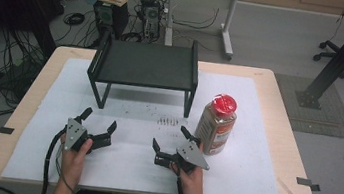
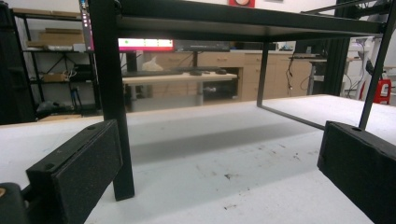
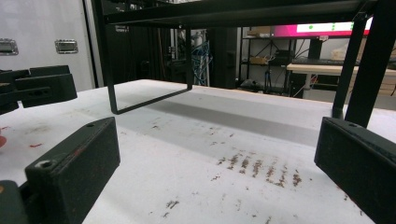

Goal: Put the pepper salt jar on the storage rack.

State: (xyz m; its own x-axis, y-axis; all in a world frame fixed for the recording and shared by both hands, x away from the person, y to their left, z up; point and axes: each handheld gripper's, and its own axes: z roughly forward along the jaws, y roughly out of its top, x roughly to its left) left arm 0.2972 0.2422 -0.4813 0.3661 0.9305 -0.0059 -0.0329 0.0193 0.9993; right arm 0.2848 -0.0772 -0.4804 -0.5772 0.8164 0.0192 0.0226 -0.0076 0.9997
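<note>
High view: a black stand (image 1: 146, 66) is seen on the white mat (image 1: 250, 173), ahead of both tongs and across the line they face. A jar (image 1: 216, 124) with a red lid (image 1: 224, 104) is stood just right of the right tongs (image 1: 170, 139), close beside them but contact cannot be confirmed. Dark marks (image 1: 167, 122) are seen on the mat between the right tongs and the stand's front right leg. The left tongs (image 1: 99, 119) are held low over the mat by the left hand (image 1: 74, 157), jaws spread wide, nothing between them. The right tongs are held likewise by the right hand (image 1: 192, 178), jaws spread, empty. Both forearms are brought in from the near edge, and the two tongs are kept well apart.

Left gripper view: the left tongs (image 2: 219, 163) are seen spread, with bare mat (image 2: 210, 163) between the jaws. The stand's front leg (image 2: 112, 93) is placed just ahead of the left jaw, and its shelf (image 2: 243, 21) is seen overhead.

Right gripper view: the right tongs (image 3: 217, 165) are seen spread and empty over stained mat (image 3: 196, 144). A stand leg (image 3: 369, 70) is seen just beyond the right jaw. The left tongs (image 3: 35, 88) are seen off to the left.
</note>
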